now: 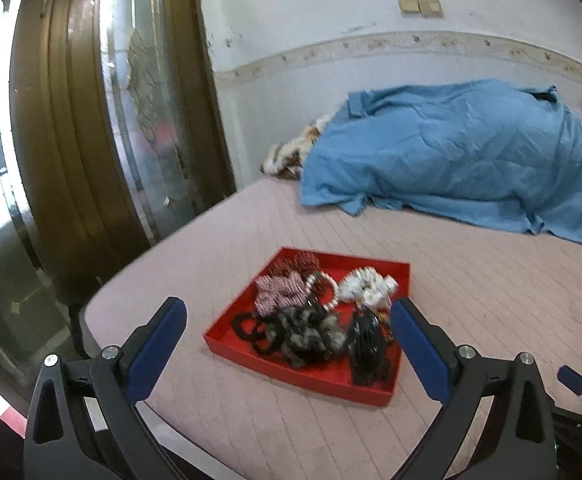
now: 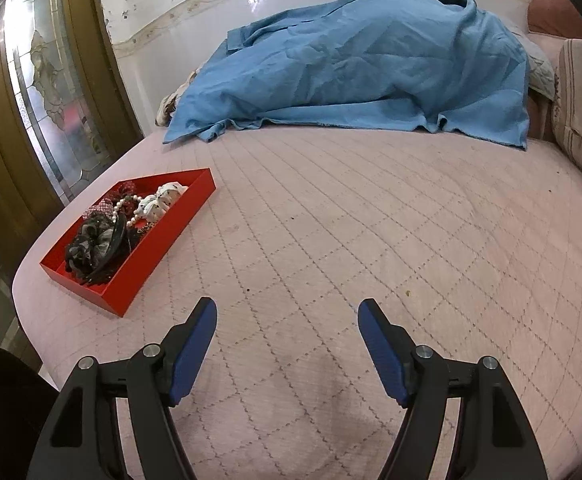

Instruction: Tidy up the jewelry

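Left hand-held gripper (image 1: pixel 287 322): we hold it released, above the red tray (image 1: pixel 227 336).
Right hand-held gripper (image 2: pixel 287 320): ours too, released, over the bed (image 2: pixel 371 240).

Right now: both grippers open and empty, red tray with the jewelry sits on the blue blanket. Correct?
Not quite. The red tray sits on the pink bedspread, apart from the blue blanket, as the right wrist view shows. Left gripper and right gripper are open and empty.

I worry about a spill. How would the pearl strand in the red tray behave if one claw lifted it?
The pearl strand would likely hang limp, being separate beads on a string. It lies against the dark scrunchie, so it might snag or drag it. The round beads may slip between smooth pads.
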Demonstrator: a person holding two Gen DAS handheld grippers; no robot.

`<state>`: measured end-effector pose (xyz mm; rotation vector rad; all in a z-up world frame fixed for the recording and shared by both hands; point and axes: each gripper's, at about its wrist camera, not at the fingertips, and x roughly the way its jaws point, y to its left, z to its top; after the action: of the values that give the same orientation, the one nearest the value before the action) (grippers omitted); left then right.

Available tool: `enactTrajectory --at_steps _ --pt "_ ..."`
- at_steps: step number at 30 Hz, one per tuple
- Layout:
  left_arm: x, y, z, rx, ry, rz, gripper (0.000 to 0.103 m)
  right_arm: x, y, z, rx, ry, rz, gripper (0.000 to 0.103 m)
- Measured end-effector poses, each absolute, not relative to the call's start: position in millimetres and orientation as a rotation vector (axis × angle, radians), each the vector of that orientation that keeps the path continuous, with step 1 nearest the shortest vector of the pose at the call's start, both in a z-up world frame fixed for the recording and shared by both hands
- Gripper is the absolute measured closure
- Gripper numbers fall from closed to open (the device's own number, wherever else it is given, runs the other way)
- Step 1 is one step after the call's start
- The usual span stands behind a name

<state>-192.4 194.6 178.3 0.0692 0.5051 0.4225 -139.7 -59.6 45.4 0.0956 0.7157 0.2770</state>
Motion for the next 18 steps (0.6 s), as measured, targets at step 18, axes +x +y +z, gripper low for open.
enactTrajectory --at_steps 18 --pt "-191 208 168 0.015 0.497 0.423 0.001 -144 -69 32 0.062 0.735 0.18 0.022"
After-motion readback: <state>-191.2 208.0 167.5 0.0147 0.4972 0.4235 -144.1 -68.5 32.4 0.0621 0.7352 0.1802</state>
